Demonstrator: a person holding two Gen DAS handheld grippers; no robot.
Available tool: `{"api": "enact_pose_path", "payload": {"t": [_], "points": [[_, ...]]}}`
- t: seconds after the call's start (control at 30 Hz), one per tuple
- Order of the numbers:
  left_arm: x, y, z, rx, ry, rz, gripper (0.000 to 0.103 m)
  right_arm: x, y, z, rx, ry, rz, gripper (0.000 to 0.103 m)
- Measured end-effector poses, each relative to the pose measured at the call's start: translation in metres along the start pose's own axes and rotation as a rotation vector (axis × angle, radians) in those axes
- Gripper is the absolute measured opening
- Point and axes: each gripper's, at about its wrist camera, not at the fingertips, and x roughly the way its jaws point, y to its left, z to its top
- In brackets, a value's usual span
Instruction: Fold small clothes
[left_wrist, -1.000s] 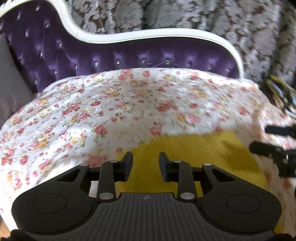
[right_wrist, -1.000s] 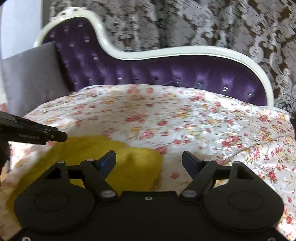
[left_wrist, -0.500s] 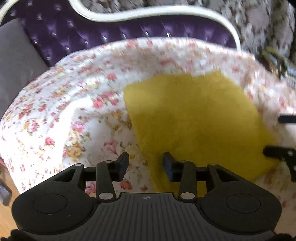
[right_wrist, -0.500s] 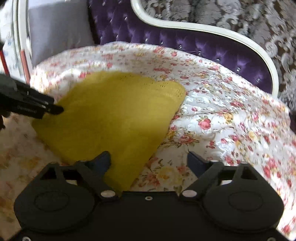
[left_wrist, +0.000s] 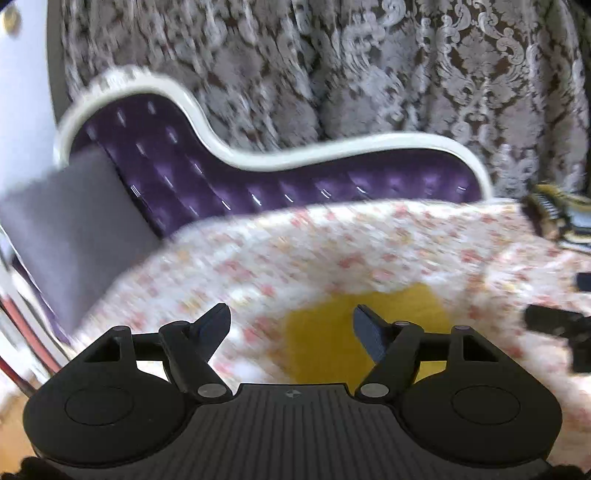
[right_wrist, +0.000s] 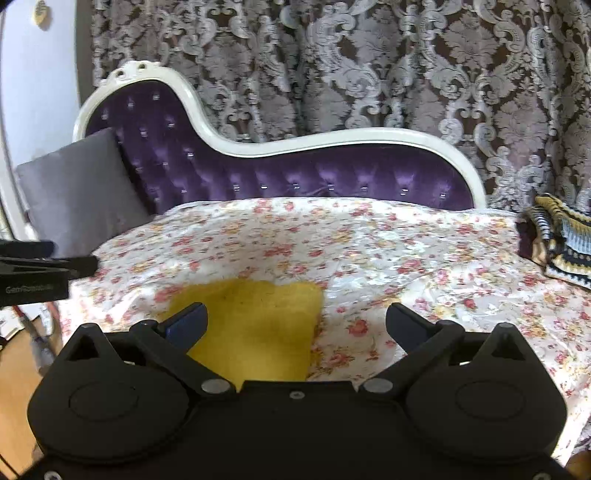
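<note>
A folded yellow garment (right_wrist: 258, 325) lies flat on the floral sheet (right_wrist: 332, 243) that covers the sofa seat, near its front edge. It also shows in the blurred left wrist view (left_wrist: 332, 336). My left gripper (left_wrist: 291, 325) is open and empty, held back above the garment's left part. My right gripper (right_wrist: 295, 321) is open wide and empty, held back above the garment's right edge. The left gripper shows at the left edge of the right wrist view (right_wrist: 40, 266). The right gripper shows at the right edge of the left wrist view (left_wrist: 557, 325).
The purple tufted sofa back (right_wrist: 295, 177) with a white frame runs behind the seat. A grey cushion (right_wrist: 77, 192) leans at the left end. A striped crocheted blanket (right_wrist: 561, 236) lies at the right end. Patterned curtains (right_wrist: 369, 74) hang behind.
Both grippers have pulled back and tilted up from the garment. My left gripper has opened wider. The garment lies lower and smaller in both views.
</note>
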Motion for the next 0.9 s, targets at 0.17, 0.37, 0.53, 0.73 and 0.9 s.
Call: {"api": "enact_pose_path", "payload": {"t": [0.17,0.37,0.53,0.73,0.9], "points": [[0.010,-0.009,-0.022,-0.009,0.096,-0.023,0.071,-0.004,0.006,-0.013,-0.020,0.036,0.004,0.102],[0.007,-0.014,-0.050,-0.054,0.171,-0.026,0.071,-0.003,0.010,-0.031,0.005,0.114,0.026,0.102],[-0.003,-0.017,-0.066,-0.078,0.193,-0.020,0.071,-0.008,0.010,-0.044,0.041,0.144,0.029,0.102],[-0.011,-0.021,-0.078,-0.091,0.203,-0.023,0.071,-0.018,0.012,-0.055,0.046,0.141,0.019,0.102],[-0.017,-0.026,-0.087,-0.093,0.210,-0.026,0.071,-0.025,0.015,-0.063,0.048,0.132,0.025,0.102]]}}
